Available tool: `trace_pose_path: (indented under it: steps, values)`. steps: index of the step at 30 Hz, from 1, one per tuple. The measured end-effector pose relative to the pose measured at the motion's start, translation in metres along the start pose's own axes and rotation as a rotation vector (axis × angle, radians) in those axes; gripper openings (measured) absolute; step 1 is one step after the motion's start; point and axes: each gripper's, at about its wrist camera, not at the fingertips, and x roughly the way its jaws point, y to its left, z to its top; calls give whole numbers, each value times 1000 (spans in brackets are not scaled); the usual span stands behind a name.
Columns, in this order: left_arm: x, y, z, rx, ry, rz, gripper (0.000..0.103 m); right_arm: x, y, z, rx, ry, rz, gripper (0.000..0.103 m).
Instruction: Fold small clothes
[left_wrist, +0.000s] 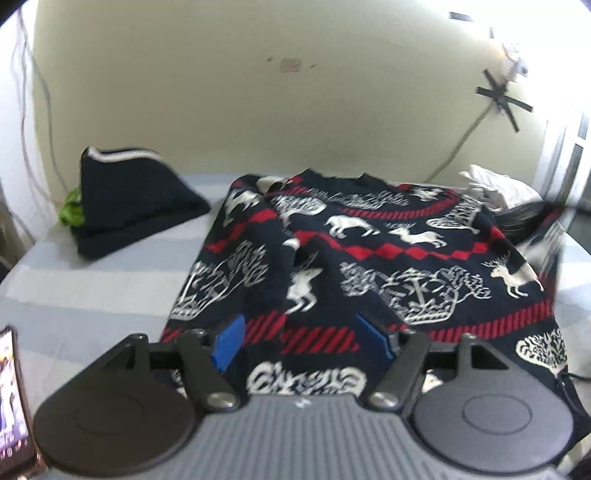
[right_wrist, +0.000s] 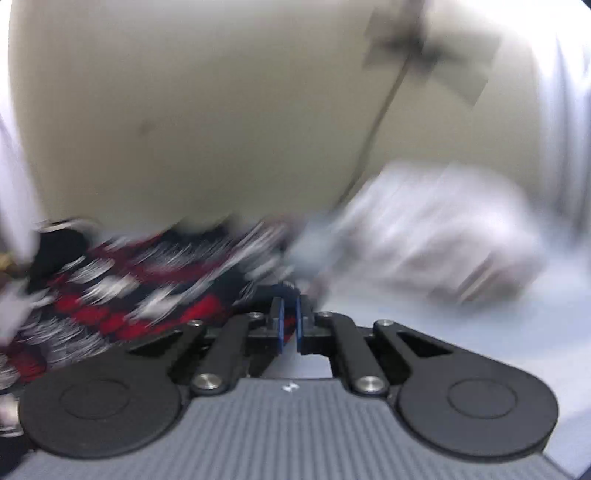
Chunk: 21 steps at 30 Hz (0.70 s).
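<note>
Right now a navy sweater (left_wrist: 369, 258) with white deer and red bands lies spread on the light striped bed (left_wrist: 92, 280), its near hem under the left gripper (left_wrist: 301, 343). That gripper's blue fingers (left_wrist: 229, 347) stand spread above the knit, with nothing pinched between them. Off to the left, against the wall (left_wrist: 240, 92), sits a folded dark garment (left_wrist: 133, 199) over something green, well apart from the sweater. White cloth (left_wrist: 498, 184) is heaped at the far right. In the blurred right view, the right gripper (right_wrist: 290, 325) has its fingers pressed nearly together at the sweater's edge; whether they pinch fabric I cannot tell. A phone (left_wrist: 13, 402) lies at the left edge.
</note>
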Motion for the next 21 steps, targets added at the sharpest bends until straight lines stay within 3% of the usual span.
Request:
trace_pose_path:
  steps: [1, 2, 4, 6, 7, 8, 10, 12, 14, 16, 19, 21]
  values:
    - [1, 2, -1, -8, 5, 3, 67, 1, -2, 10, -119, -55, -142, 9]
    - [3, 4, -3, -18, 12, 4, 67, 2, -10, 17, -183, -58, -216, 10]
    - [6, 7, -5, -34, 24, 10, 67, 13, -22, 29, -171, 19, -241, 12]
    - [6, 10, -10, -45, 31, 13, 67, 2, -23, 32, -140, -10, -226, 19]
    - [4, 10, -12, -50, 36, 15, 67, -6, -20, 30, -120, -9, -180, 25]
    - [2, 12, -13, -51, 45, 13, 67, -16, -16, 28, -79, -2, -111, 25]
    - [-3, 13, -17, -41, 60, 10, 67, -34, -7, 18, 40, 31, 89, 26]
    - [-8, 14, -21, -25, 71, 7, 67, -45, 10, 0, 129, 108, 294, 31]
    - [-14, 13, -27, -13, 87, -5, 67, -50, 37, -23, 165, 193, 438, 38]
    - [-18, 12, -33, -7, 103, -21, 67, -56, 56, -42, 209, 279, 534, 44]
    - [-22, 7, -43, 14, 117, -16, 70, -62, 73, -66, 259, 375, 613, 47]
    - [-22, 6, -48, 16, 122, -1, 83, -65, 92, -75, 226, 401, 628, 48]
